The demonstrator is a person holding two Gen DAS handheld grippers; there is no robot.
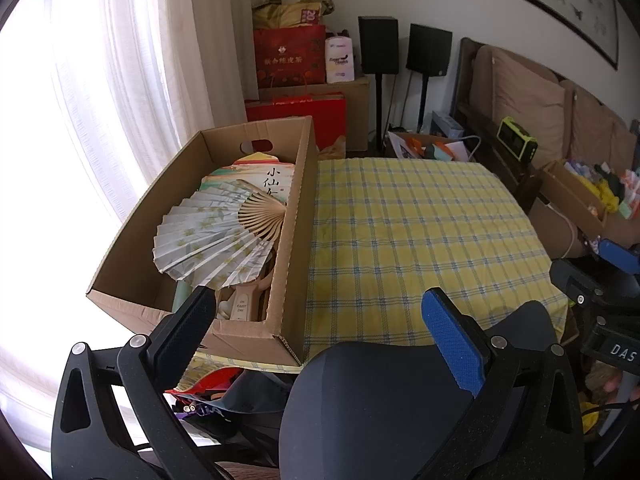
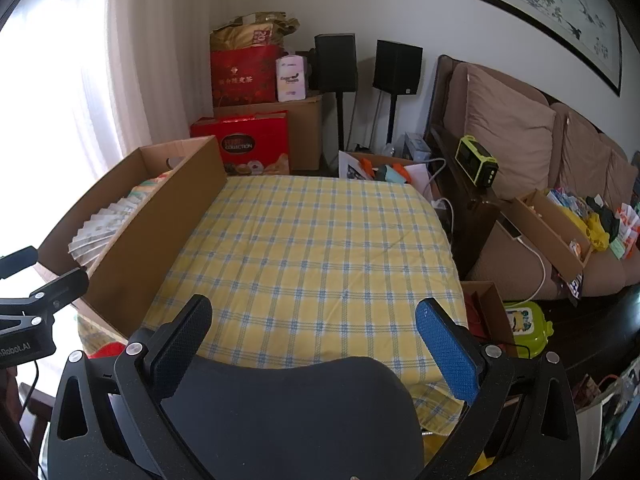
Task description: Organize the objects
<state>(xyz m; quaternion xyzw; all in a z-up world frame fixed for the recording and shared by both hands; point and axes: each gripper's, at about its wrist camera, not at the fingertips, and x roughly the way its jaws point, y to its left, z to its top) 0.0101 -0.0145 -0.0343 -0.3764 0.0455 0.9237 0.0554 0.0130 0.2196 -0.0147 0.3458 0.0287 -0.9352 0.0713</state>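
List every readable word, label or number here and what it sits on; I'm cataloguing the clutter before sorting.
"小仙" on the round fan in the cardboard box.
"ON RAINY DAY", roughly, on a handle in the box; small.
"COLLECTION" on the red gift box.
"20" on the gold bag.
"DAS" on the right gripper.
"Robot.AI" on the left gripper.
Red bag and white pack: blurred.

2 wrist cameras look forward and down from the near edge of the checked-cloth bench (image 1: pixel 400 240), left view close over the cardboard box (image 1: pixel 296 240), right view further right. Both share bench, box (image 2: pixel 160 216) and speakers (image 2: pixel 336 62).
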